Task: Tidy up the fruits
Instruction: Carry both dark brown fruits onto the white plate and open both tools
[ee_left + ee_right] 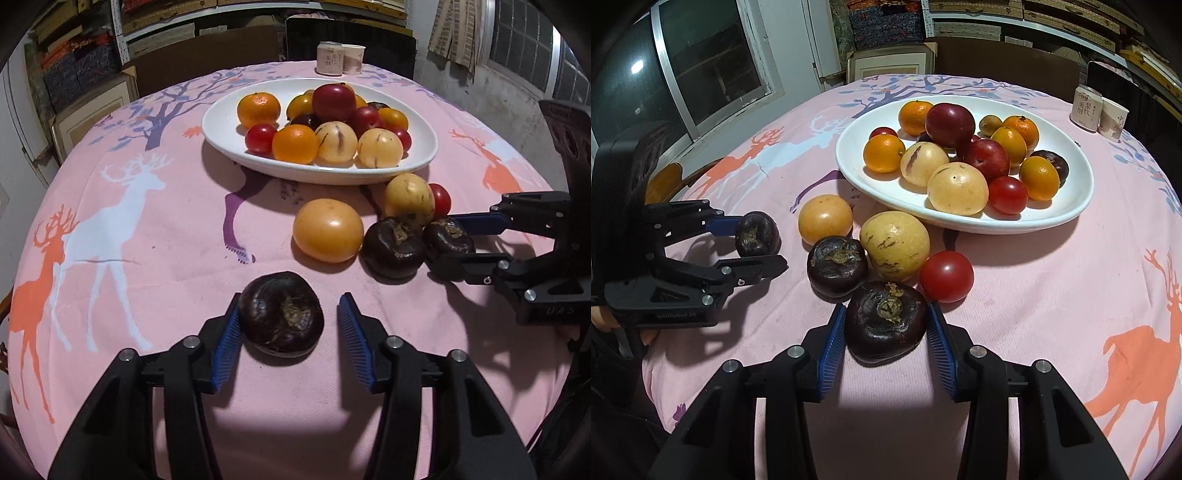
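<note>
A: Layout?
B: I see a pink tablecloth (147, 258), then a white bowl (871, 184) piled with fruit.
A: Grippers?
B: My left gripper (288, 332) is spread around a dark fruit (280, 314), one pad touching. My right gripper (886, 332) has both pads against another dark fruit (886, 321), beside the red tomato (946, 276).

Three dark purple fruits (886, 325) loose on the cloth, plus one orange-yellow fruit (825, 220), one speckled yellow melon (894, 245), one red tomato (946, 276). One white dish (1071, 206), one can (1086, 108), one paper cup (1112, 121).
</note>
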The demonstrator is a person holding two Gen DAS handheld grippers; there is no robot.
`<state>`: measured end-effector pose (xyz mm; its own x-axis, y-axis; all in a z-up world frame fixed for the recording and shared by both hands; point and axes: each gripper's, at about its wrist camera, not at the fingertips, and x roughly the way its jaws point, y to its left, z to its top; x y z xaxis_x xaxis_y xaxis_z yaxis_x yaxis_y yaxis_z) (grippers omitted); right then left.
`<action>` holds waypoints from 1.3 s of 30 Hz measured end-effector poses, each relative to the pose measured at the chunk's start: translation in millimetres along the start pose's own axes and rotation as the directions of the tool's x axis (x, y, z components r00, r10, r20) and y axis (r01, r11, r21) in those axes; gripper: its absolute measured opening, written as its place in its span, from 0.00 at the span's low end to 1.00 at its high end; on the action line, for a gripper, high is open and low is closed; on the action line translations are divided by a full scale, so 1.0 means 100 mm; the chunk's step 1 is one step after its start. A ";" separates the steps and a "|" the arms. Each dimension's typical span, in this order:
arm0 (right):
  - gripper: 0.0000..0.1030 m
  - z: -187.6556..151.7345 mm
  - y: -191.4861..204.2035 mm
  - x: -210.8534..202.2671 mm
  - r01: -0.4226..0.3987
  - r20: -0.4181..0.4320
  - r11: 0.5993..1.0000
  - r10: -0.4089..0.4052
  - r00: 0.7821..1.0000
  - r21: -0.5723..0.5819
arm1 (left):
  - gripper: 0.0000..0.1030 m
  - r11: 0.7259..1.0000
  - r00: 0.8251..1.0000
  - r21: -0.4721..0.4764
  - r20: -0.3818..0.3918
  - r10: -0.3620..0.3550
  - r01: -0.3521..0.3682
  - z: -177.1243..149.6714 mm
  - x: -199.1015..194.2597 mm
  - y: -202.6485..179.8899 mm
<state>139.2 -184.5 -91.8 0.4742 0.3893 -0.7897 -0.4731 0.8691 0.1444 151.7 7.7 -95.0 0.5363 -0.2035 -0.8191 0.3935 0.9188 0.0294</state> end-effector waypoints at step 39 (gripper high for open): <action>0.43 0.48 -0.82 -1.05 -0.041 0.427 0.983 -0.040 0.904 0.179 | 0.39 0.999 0.961 -0.053 0.275 0.011 0.003 1.00 -0.33 -0.07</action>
<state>163.3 -281.8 7.8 0.7642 0.4471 -0.4649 -0.3517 0.8930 0.2808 206.4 -25.7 -11.2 0.7252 -0.2783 -0.6298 0.3555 0.9347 -0.0036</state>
